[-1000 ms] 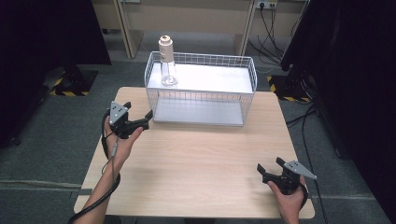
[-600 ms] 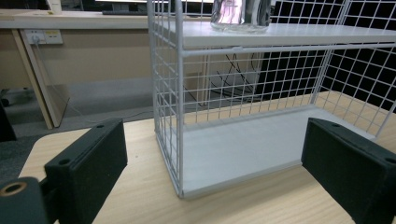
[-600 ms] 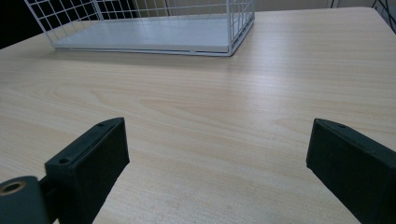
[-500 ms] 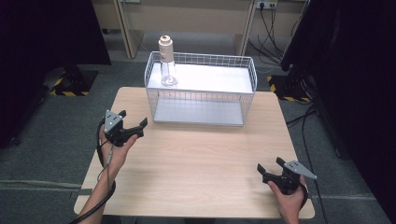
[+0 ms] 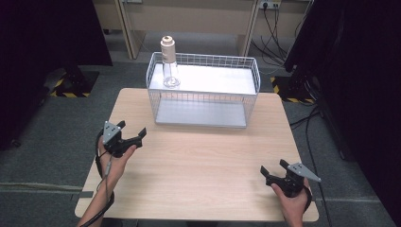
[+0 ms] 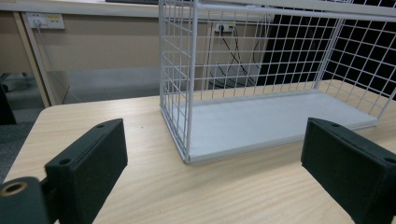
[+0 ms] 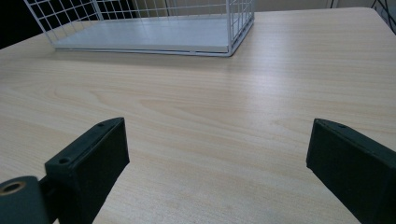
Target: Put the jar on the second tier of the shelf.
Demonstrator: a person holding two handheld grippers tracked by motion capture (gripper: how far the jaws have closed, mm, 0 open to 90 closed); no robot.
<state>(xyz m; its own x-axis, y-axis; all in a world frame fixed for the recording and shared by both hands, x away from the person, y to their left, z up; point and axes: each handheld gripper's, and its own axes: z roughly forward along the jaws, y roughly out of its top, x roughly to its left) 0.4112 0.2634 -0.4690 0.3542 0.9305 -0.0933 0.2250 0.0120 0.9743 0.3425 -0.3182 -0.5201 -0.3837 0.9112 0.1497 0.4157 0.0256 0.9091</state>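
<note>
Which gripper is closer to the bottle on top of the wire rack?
Left. The left gripper sits just in front of the bottle; the right gripper is far across, near the table's front edge.

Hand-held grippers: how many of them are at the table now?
2. The left hand-held gripper is over the table's left side, in front of the wire basket. The right hand-held gripper is near the front right corner. Both are open.

Grey carpet floor (image 5: 42, 142), beige wall panels w/ outlets (image 5: 269, 4), black curtains (image 5: 47, 33)
</note>
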